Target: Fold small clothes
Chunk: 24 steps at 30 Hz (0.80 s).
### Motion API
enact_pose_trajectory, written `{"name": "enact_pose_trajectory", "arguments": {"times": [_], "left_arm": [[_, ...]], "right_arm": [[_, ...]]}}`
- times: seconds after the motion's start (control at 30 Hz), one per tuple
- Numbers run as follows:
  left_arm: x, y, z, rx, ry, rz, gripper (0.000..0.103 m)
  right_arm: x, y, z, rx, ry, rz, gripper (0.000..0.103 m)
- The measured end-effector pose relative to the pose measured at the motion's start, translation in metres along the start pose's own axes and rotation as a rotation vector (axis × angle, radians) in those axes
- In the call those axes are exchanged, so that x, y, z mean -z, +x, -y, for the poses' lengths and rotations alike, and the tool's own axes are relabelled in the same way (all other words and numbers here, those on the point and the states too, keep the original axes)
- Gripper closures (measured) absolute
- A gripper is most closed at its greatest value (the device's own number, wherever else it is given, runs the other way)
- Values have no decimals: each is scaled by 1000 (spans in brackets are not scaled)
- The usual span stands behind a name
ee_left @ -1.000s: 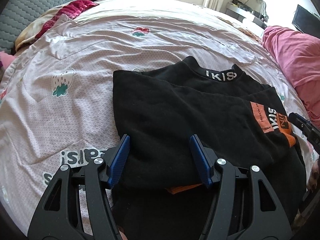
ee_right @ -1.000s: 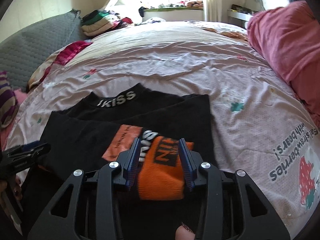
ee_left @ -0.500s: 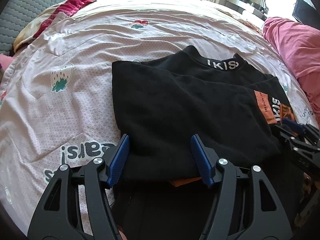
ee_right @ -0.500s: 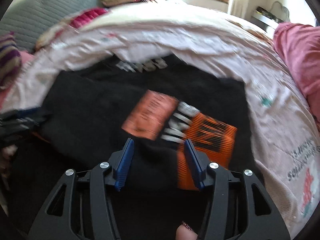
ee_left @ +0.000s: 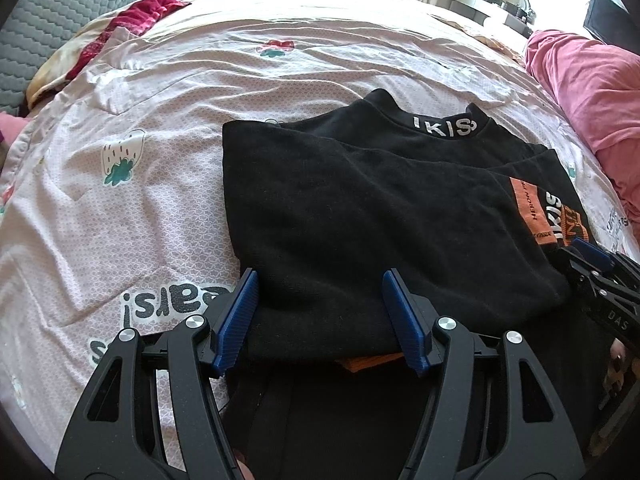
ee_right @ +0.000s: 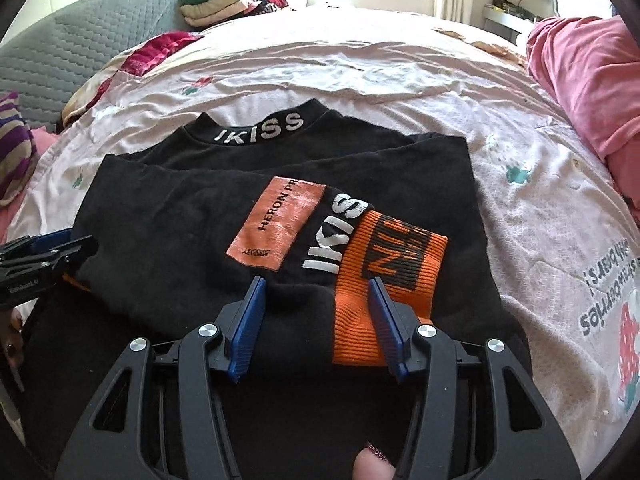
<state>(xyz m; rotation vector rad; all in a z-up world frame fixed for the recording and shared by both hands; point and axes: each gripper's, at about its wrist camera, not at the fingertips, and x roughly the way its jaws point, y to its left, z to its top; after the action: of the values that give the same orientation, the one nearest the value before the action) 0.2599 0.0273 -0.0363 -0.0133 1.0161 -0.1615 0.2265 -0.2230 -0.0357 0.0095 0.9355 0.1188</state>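
A black sweatshirt (ee_left: 352, 200) with a white-lettered collar lies on the bed, its sleeves folded across the body; it also shows in the right wrist view (ee_right: 168, 216). An orange cuff (ee_right: 384, 280) and an orange patch (ee_right: 276, 220) lie on top. My left gripper (ee_left: 320, 312) is open, its blue fingers either side of the folded near-left edge. My right gripper (ee_right: 316, 312) is open over the near edge, its right finger against the orange cuff. Each gripper shows at the edge of the other's view.
The pink strawberry-print sheet (ee_left: 120, 184) covers the bed. A pink quilt (ee_right: 592, 64) is heaped at the right. A grey quilted headboard (ee_right: 72, 52) and a stack of folded clothes (ee_right: 216, 0) stand at the far left.
My right gripper has opened off the orange cuff, swung left, then settled back over the near edge. The left gripper has stayed open and edged slightly forward.
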Motion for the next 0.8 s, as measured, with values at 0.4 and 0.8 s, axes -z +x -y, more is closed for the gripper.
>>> {"name": "enact_pose_trajectory", "arguments": {"times": [0.4, 0.8], "left_arm": [[-1, -3, 0, 16, -5, 1, 44], [-2, -17, 2, 49, -11, 13, 40]], "right_arm": [[4, -23, -3, -51, 38, 44, 51], [5, -33, -6, -75, 61, 52, 39]]}}
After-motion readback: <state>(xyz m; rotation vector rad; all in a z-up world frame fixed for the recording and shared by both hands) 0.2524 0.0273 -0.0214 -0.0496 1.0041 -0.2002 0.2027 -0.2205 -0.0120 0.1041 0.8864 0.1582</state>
